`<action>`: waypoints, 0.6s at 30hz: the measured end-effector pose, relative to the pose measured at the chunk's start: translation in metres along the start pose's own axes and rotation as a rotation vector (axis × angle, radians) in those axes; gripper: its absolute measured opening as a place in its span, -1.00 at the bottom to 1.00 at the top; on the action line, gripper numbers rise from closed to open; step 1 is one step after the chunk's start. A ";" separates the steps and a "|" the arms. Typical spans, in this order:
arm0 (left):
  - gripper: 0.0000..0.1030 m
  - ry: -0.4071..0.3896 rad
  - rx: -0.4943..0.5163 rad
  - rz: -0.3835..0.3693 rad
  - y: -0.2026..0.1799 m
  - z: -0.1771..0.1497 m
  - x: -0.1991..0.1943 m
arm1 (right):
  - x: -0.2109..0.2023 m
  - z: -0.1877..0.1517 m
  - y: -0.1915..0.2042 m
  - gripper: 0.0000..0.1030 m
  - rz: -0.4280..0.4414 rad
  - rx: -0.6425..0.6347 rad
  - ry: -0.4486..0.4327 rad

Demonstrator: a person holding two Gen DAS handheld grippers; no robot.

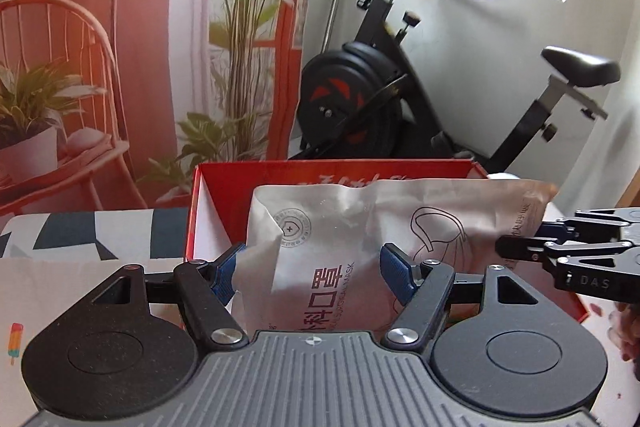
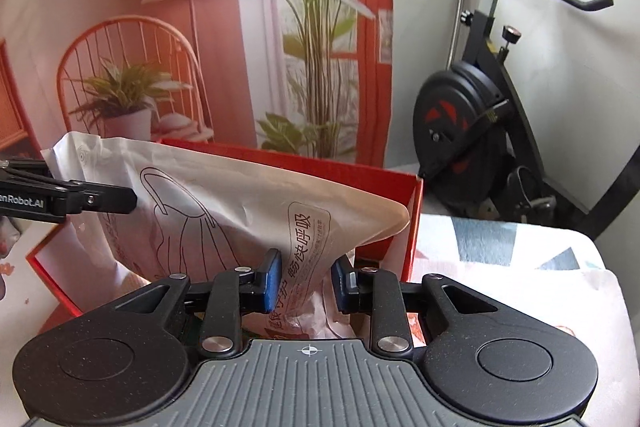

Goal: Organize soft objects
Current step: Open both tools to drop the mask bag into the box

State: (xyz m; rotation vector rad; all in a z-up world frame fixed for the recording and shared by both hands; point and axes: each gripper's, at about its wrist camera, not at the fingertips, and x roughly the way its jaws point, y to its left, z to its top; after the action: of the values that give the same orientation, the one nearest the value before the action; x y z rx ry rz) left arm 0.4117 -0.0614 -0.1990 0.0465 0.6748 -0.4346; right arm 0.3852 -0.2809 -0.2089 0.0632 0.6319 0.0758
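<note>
Mask pack (image 1: 360,247) over red box (image 1: 332,171); right gripper (image 2: 306,281) fingers pinch it; left gripper (image 1: 312,269) fingers wide.

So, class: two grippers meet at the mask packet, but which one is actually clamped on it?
The right gripper: its blue pads pinch the mask packet near one corner. The left gripper stands wide open around it.

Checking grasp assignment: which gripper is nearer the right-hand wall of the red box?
Right. The right gripper pinches the mask bag at its end beside that wall of the red box; the left gripper straddles the bag's opposite end, jaws wide.
</note>
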 end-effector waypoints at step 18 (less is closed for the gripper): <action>0.64 -0.078 -0.067 0.005 0.012 0.008 -0.032 | 0.022 0.016 0.013 -0.30 -0.182 0.044 -0.027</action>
State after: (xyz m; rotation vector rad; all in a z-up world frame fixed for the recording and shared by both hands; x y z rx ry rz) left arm 0.3986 -0.0394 -0.1744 -0.0315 0.6116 -0.4067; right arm 0.4114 -0.2662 -0.2077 0.0486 0.6102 -0.1143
